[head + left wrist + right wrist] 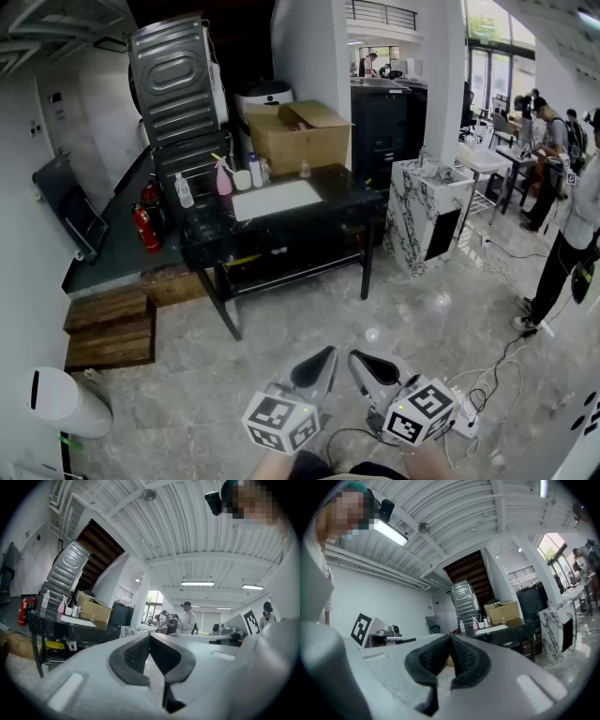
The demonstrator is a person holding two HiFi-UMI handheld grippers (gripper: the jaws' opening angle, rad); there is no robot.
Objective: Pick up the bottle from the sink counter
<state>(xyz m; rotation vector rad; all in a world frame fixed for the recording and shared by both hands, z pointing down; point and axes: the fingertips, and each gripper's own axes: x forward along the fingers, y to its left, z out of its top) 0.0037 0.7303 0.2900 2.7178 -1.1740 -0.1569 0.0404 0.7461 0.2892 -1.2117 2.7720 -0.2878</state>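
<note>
View across the room. The sink counter [349, 193] is standing well ahead of the person and somewhat to their left, with open floor lying between. The clear bottle [184, 190] is standing upright near the counter's left end, its long axis vertical, apart from the pink spray bottle [224, 176] and the white bottle [255, 171] that are grouping behind the pale basin [277, 199]. The task sentence is not saying which bottle is meant, so the clear one is being taken as the likeliest, since it is standing alone with free room round it.

The left gripper [321, 364] and the right gripper [362, 364] are hanging low, close to the person's body and side by side, tips pointing toward the counter. The left one is lying slightly nearer the bottle, though both are well apart from it.

Each gripper's own view is showing the ribbed pads pressing together at the tips with nothing between them. Both tools are clenched and empty, touching no object. Judged from this, the reach is not yet beginning. The coming move is calling for an approach forward and leftward, and for jaws parting before they are straddling the bottle's body from the side.
</note>
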